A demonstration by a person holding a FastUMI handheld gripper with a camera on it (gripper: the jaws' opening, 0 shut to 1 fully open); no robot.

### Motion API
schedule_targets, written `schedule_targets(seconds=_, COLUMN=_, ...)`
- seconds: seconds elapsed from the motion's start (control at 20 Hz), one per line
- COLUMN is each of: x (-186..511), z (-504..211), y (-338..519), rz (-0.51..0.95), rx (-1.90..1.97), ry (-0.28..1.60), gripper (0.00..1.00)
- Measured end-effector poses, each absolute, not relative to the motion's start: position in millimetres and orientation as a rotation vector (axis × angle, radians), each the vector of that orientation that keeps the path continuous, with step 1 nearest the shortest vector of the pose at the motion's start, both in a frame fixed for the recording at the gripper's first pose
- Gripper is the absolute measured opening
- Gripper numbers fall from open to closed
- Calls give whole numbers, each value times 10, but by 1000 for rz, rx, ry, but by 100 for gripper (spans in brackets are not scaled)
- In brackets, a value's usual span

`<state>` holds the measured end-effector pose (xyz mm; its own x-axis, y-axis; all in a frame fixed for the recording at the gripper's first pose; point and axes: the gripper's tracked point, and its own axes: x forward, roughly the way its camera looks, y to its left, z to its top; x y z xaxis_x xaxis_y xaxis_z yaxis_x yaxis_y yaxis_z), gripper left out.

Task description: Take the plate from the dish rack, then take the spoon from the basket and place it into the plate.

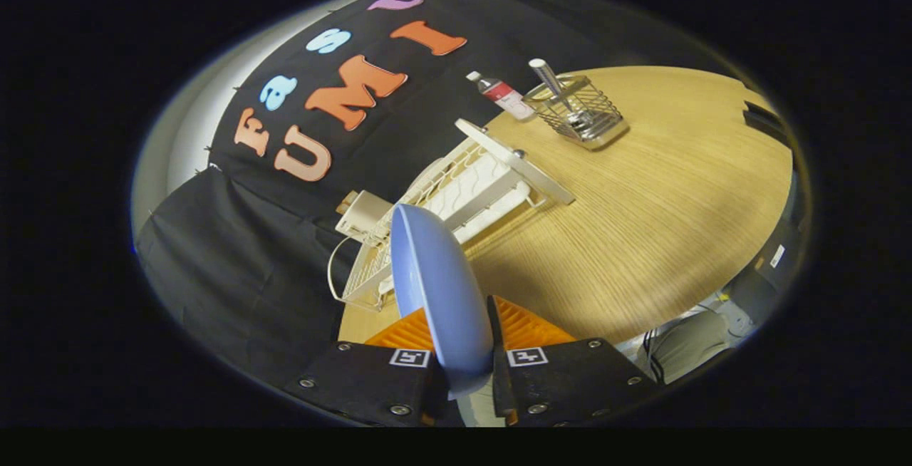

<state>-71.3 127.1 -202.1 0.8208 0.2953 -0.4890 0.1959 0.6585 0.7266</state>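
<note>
Tool (463, 338) closed on the blue plate (438, 288), one finger pressed on each face, plate held edge-on and reaching forward past the fingertips. Plate already out of the white dish rack (463, 195), which sits just beyond its far rim on the wooden surface (641, 224). View strongly rolled, so the hand looks turned well over to one side, with the plate closer to upright than flat; height above the surface hard to judge.

Step in hand, by the look of it: carrying the plate clear of the rack and setting it down. To do it well: keep the grip firm while levelling the wrist, since a thin rim between two pads can pivot or slip; move away from the rack before lowering, so the far rim does not catch the wires; pick the bare stretch of surface between the rack and the basket, leaving room for a later reach; lower until the plate lies flat, then release.

Further out, well beyond the rack, the wire basket (577, 110) standing near the far edge, with the spoon (552, 81) upright in it, handle poking above the rim. A small bottle (502, 95) just beside the basket. Spoon untouched so far.
</note>
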Motion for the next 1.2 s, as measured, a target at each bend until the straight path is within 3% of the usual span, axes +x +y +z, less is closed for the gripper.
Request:
schedule_targets(seconds=0.55, x=-671, z=-2276, y=1549, rz=50, rx=1004, ry=707, gripper=26)
schedule_targets(seconds=0.75, x=-664, z=-2229, y=1409, rz=30, rx=936, ry=678, gripper=35)
schedule_targets(seconds=0.85, x=-651, z=-2248, y=1309, rz=7, rx=899, ry=667, gripper=42)
schedule_targets(seconds=1.2, x=-576, z=-2128, y=794, rz=-86, rx=761, ry=589, gripper=88)
